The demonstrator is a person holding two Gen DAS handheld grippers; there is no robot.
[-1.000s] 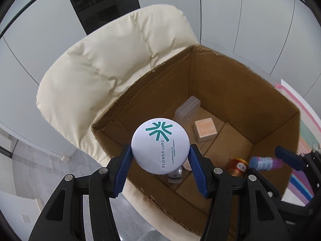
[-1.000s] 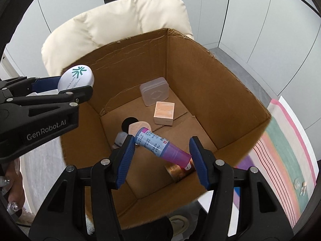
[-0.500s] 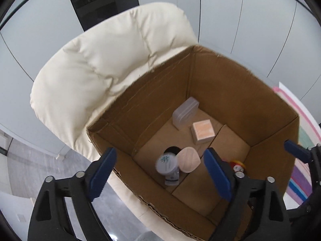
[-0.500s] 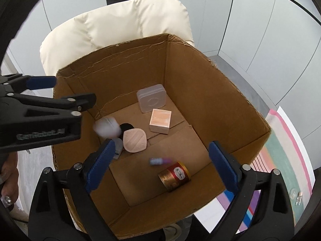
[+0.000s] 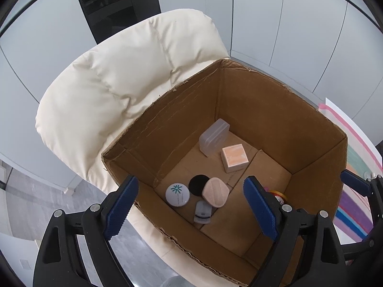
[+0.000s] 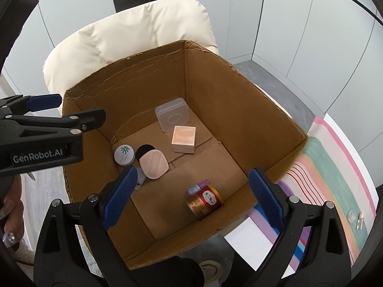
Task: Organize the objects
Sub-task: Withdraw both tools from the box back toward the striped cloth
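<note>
both my left gripper [image 5: 189,211] and right gripper [image 6: 191,195] have just sprung open, empty, above the brown cardboard box [image 6: 239,100]; drop done, next i fetch another loose item.

Pale grey wall panels [image 5: 263,12], split by thin dark seams, curve around the scene. A dark glazed opening [image 5: 117,2] stands behind a cream padded armchair [image 5: 124,76]. The floor [image 6: 282,81] is grey and stone-like, with a striped rug [image 6: 335,172] in pink, green, purple and blue at the right. Light is soft and even.
</note>
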